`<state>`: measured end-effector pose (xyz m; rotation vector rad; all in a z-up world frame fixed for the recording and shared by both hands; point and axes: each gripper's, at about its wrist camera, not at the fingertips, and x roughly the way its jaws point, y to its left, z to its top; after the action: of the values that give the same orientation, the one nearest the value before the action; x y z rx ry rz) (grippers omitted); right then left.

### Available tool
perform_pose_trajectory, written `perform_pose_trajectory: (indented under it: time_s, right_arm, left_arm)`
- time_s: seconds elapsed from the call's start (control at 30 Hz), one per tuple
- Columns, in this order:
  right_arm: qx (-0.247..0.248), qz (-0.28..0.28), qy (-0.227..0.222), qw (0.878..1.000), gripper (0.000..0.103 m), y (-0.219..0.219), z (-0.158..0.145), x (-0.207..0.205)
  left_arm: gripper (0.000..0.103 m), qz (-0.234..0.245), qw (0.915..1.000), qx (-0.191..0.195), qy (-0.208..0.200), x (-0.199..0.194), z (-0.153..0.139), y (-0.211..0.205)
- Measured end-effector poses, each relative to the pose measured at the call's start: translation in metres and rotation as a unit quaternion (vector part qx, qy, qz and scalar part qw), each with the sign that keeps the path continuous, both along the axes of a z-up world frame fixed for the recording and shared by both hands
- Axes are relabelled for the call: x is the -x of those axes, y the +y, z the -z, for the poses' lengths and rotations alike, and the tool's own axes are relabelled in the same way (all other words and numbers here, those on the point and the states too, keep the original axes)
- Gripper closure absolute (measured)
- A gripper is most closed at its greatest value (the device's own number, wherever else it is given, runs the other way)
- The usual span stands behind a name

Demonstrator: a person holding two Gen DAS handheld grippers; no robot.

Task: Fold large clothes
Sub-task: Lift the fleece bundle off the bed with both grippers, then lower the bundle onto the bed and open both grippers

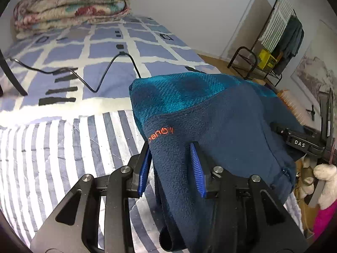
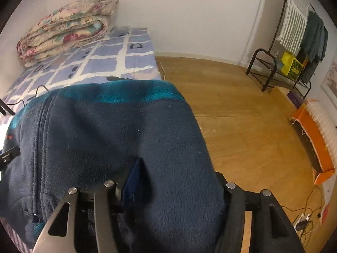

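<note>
A navy fleece jacket (image 1: 221, 126) with a teal band and an orange logo lies bunched on the bed. A fold of it runs between the blue pads (image 1: 197, 168) of my left gripper (image 1: 170, 145), whose ribbed faces show beside the cloth, so the jaws stand open. In the right wrist view the fleece (image 2: 118, 130) with its zipper bulges through my right gripper (image 2: 179, 166). Its left pad (image 2: 134, 179) stands free of the cloth, while the fleece drapes over the right finger and hides it. My right gripper's body (image 1: 299, 143) shows past the jacket's right edge.
The bed has a striped sheet (image 1: 52, 147) near me and a blue checked cover (image 1: 105, 48) beyond, crossed by a black cable (image 1: 101, 80). A folded floral quilt (image 1: 73, 6) sits at the far end. Wooden floor (image 2: 242, 116), a metal rack (image 2: 280, 71) and an orange box (image 2: 316, 143) lie to the right.
</note>
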<state>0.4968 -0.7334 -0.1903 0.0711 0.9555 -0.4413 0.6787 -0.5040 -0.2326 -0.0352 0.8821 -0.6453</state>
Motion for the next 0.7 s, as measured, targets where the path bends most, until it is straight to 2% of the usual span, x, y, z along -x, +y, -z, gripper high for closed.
perform_pose_trajectory:
  time_s: [0.23, 0.43, 0.53, 0.7]
  right_arm:
    - [0.033, 0.01, -0.008, 0.999, 0.045, 0.012, -0.013, 0.013]
    - [0.042, 0.024, -0.046, 0.998, 0.043, 0.027, -0.043, 0.047]
    - [0.048, 0.02, -0.059, 0.997, 0.043, 0.039, -0.058, 0.063]
    - [0.053, 0.003, -0.083, 0.995, 0.044, 0.074, -0.095, 0.102]
  left_arm:
    - [0.063, -0.013, 0.9996, -0.012, -0.022, 0.017, -0.013, 0.009]
    - [0.063, -0.012, 0.9992, -0.006, -0.037, 0.047, -0.027, 0.022]
    - [0.063, -0.008, 0.9985, -0.002, -0.053, 0.073, -0.042, 0.029]
    - [0.064, 0.0, 0.9965, 0.01, -0.083, 0.128, -0.086, 0.051]
